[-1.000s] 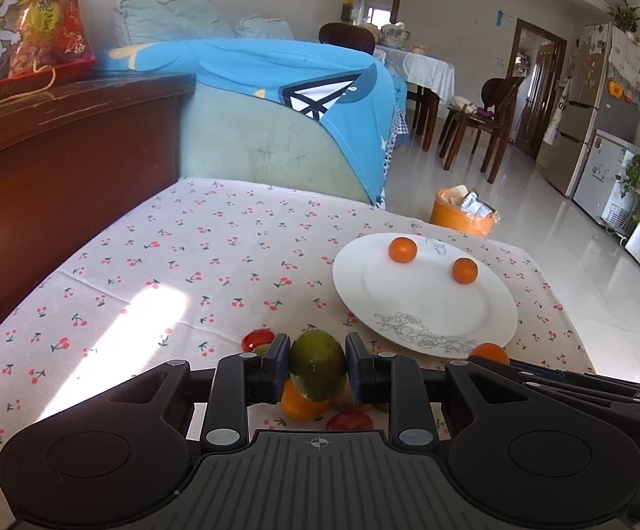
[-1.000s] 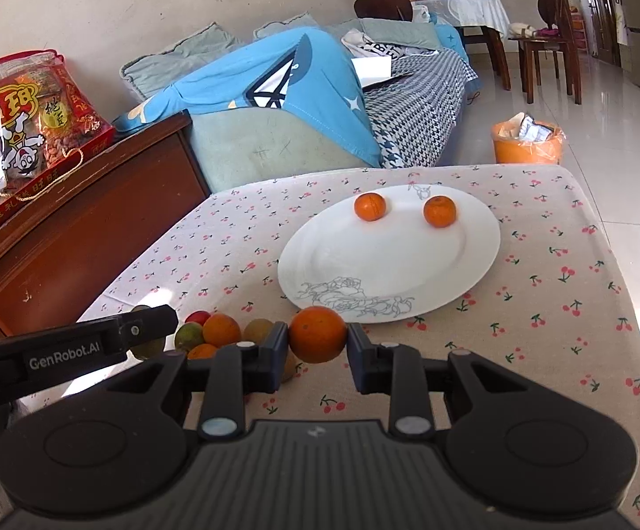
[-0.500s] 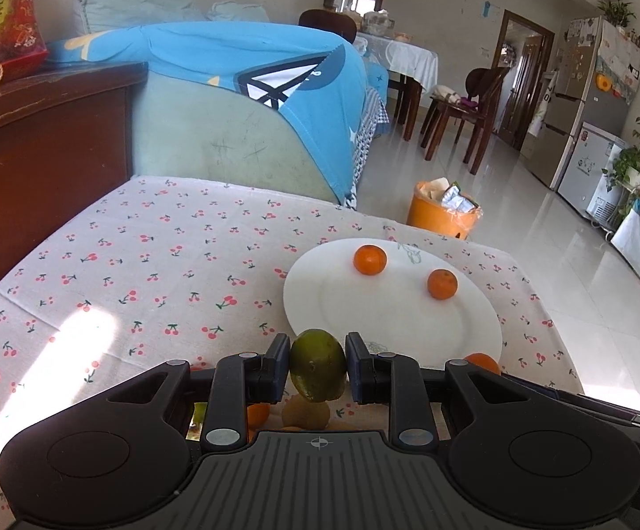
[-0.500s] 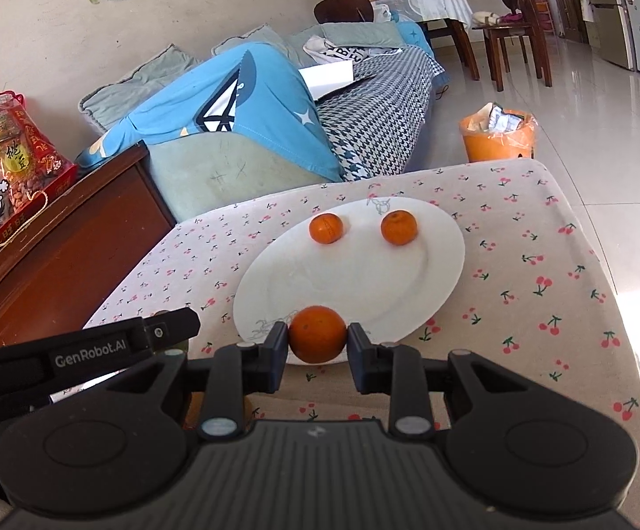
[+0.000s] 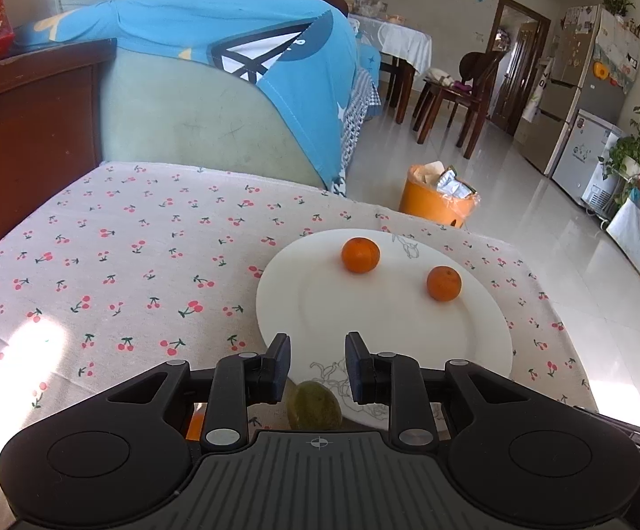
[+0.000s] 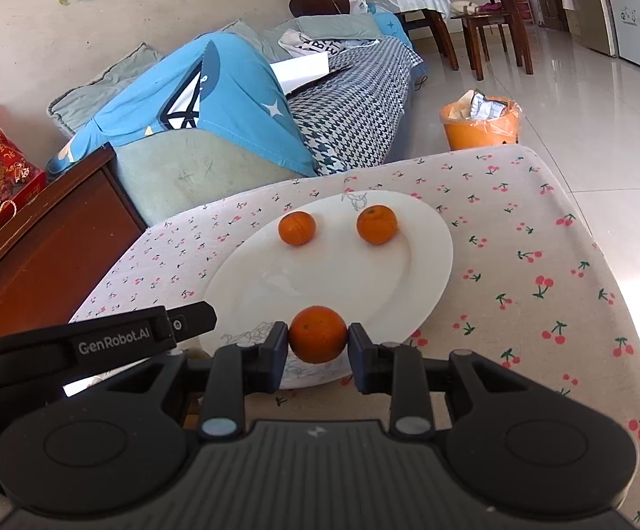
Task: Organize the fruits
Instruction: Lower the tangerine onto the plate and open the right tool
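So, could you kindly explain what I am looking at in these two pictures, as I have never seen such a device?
A person holds a black two-finger gripper in each hand. Each carries a camera looking along its fingers, giving one picture per hand. On the cherry-print tablecloth lies a round white plate bearing two small orange tangerines. The right gripper clamps a third round orange fruit over the plate's near rim. The left gripper is open; a green oval fruit shows just beneath it.
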### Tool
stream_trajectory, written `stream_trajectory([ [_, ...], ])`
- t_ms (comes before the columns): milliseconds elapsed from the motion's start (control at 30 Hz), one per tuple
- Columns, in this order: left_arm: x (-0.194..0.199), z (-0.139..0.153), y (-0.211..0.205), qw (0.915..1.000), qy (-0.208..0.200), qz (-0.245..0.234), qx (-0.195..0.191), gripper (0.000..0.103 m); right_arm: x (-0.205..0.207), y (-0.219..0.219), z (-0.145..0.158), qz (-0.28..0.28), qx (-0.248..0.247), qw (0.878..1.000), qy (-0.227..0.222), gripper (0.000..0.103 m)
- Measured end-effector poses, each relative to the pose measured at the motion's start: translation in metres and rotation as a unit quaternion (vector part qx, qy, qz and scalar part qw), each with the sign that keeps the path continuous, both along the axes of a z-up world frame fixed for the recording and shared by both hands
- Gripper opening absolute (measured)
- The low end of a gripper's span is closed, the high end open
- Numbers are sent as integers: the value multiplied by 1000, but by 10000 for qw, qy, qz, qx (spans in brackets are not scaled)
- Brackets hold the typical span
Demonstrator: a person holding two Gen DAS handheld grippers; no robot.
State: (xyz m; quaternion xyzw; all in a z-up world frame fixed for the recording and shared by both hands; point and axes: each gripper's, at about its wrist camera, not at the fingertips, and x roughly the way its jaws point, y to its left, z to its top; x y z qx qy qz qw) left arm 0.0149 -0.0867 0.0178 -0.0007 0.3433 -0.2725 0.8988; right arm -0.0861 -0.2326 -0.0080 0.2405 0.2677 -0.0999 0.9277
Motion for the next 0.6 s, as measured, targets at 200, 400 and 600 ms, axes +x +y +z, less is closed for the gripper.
stream_trajectory([
  [200,8,9,27,9995,92,237,-172,28,-4,-2,4,-20,56,9999,-108,33],
  [400,6,9,59,9990,246,341,-125,28,-5,-9,0,-158,380,9991,-74,34],
  [600,-14,13,42,9994,83,-322,39,28,-6,-12,-2,-283,480,9984,10,34],
])
